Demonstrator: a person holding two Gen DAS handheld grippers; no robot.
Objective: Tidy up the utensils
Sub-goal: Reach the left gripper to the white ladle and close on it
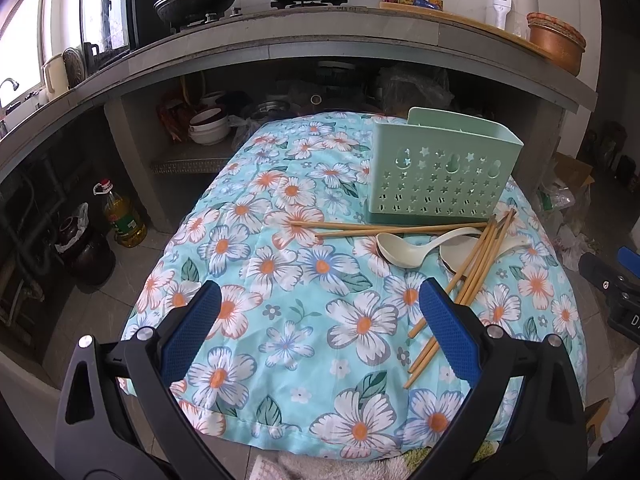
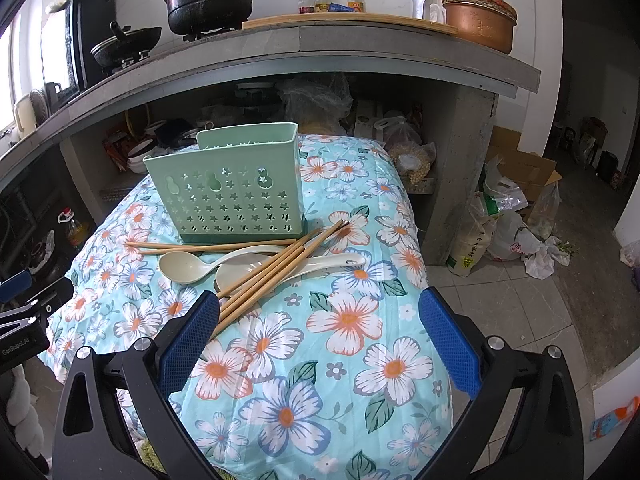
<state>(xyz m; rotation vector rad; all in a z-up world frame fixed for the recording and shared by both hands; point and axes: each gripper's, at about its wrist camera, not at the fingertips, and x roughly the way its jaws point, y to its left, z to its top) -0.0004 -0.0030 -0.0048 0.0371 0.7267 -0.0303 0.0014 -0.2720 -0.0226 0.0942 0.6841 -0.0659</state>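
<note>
Waiting over a flowered tabletop (image 2: 348, 360), the left gripper (image 1: 320, 308) and right gripper (image 2: 320, 312) hover with jaws wide apart, holding nothing.

From left: two chopsticks (image 2: 208, 247) lie flat before the green utensil holder (image 2: 232, 188), which appears empty; two pale spoons (image 2: 192, 266) rest just in front of it, and a bundle of chopsticks (image 2: 276, 270) crosses them on the right. Judging by this, sorting has not begun; every utensil remains to be placed.
</note>
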